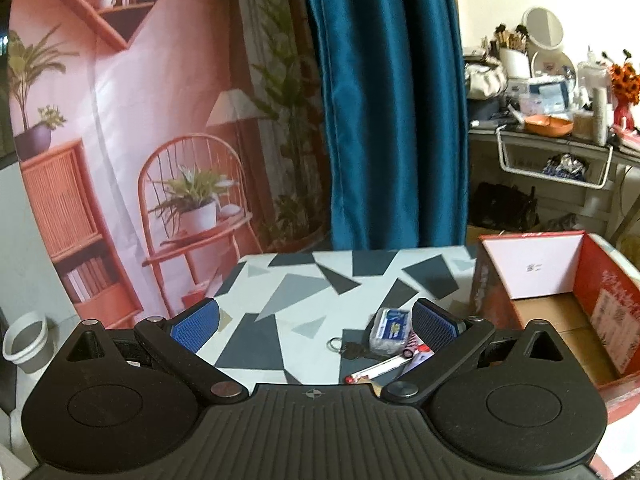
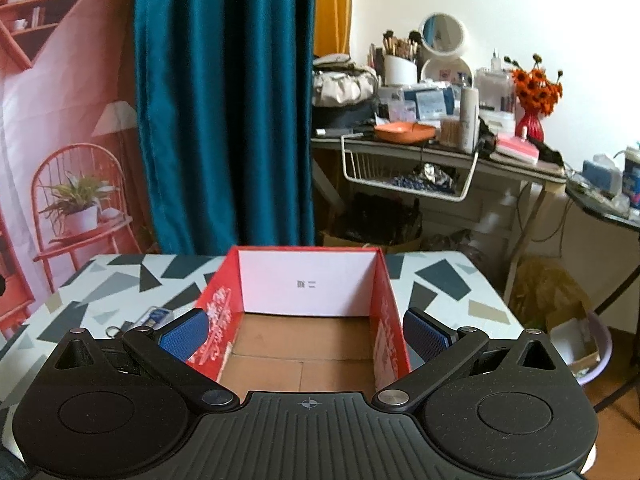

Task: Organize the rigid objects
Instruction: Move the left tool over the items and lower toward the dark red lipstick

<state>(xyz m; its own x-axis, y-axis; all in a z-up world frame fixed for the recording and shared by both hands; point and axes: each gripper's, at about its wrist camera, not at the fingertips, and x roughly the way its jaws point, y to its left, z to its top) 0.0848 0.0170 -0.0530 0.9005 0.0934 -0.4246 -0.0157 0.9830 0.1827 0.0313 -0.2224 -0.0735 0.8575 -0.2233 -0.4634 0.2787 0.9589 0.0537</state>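
Left wrist view: the left gripper [image 1: 314,322] is held with jaws wide apart and empty above the desk [image 1: 304,280], where a small packet [image 1: 390,330], keys [image 1: 352,349] and a pen [image 1: 380,370] lie clustered beside the red box [image 1: 600,304]. Two items could be caught together, being so close. The right gripper [image 2: 306,334], jaws likewise spread and empty, is poised over the box.

A teal curtain [image 2: 224,112] hangs beside a pink backdrop [image 1: 120,140] printed with shelves, a chair and plants. Against the white wall [image 2: 500,8] stands a cluttered dressing table [image 2: 516,166] bearing a round mirror [image 2: 440,34], orange flowers [image 2: 536,88] and a wire basket [image 2: 408,172] beneath its edge.
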